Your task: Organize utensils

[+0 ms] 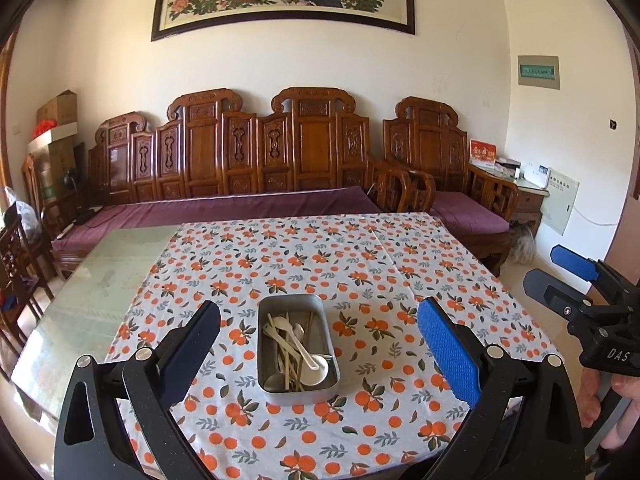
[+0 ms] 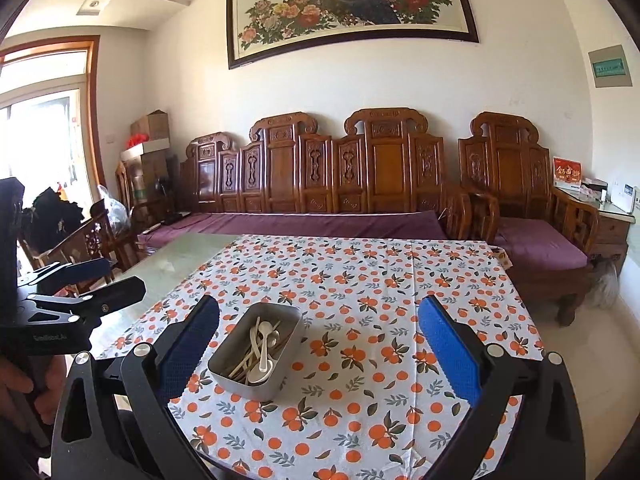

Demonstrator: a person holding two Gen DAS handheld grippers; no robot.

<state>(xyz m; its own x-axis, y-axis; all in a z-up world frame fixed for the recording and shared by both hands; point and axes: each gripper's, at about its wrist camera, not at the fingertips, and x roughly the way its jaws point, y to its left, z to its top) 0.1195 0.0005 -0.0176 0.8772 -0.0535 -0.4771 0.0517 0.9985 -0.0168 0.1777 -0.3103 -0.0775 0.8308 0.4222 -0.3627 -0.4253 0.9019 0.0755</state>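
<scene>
A metal tin [image 1: 297, 387] sits on the orange-print tablecloth [image 1: 320, 264], holding white spoons [image 1: 316, 370], chopsticks and other utensils piled together. My left gripper [image 1: 320, 332] hovers above the near table edge, open, with the tin framed between its fingers. My right gripper [image 1: 554, 270] shows at the right edge of the left wrist view, open and off the table's right side. In the right wrist view the tin [image 2: 256, 388] lies left of centre, the right gripper [image 2: 320, 332] is open and empty, and the left gripper [image 2: 98, 280] shows at far left.
The tablecloth [image 2: 380, 280] covers the right part of a glass-topped table [image 1: 100, 280]. A carved wooden bench with purple cushions [image 1: 240, 208] runs behind the table, and a wooden armchair [image 1: 460, 208] stands at back right. A hand [image 1: 600, 392] holds the right gripper.
</scene>
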